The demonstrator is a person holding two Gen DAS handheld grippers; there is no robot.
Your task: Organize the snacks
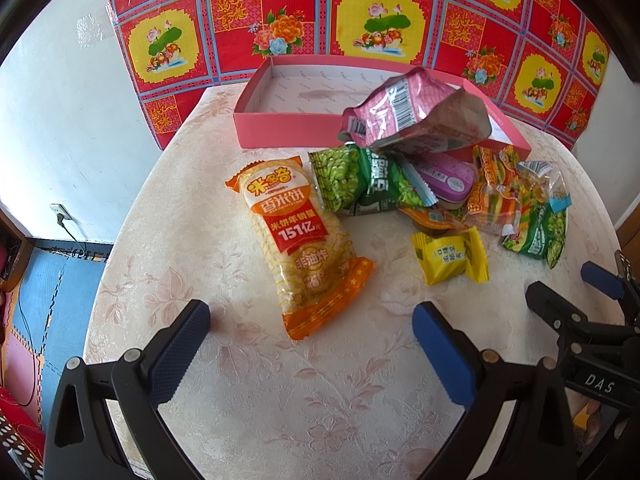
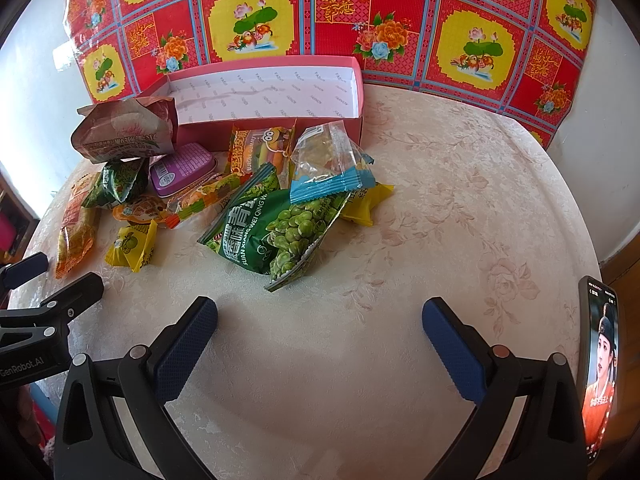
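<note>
A round table [image 2: 440, 208] draped in a pale floral-patterned cloth stands before a red and yellow cloth [image 2: 320, 12] printed with lotus and peony squares. At the table's near right edge, a phone [image 2: 600, 364] shows a video. Far left, blue floor mats [image 1: 52, 292] and a wall socket [image 1: 60, 211].

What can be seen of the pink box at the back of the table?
The pink box is a shallow, lidless rectangular tray, apparently cardboard, pink outside with a white printed lining. It holds nothing visible; a faint smudge marks its floor. It lies flat on the table before the red patterned cloth. A crumpled pink pouch leans over its front wall.
</note>
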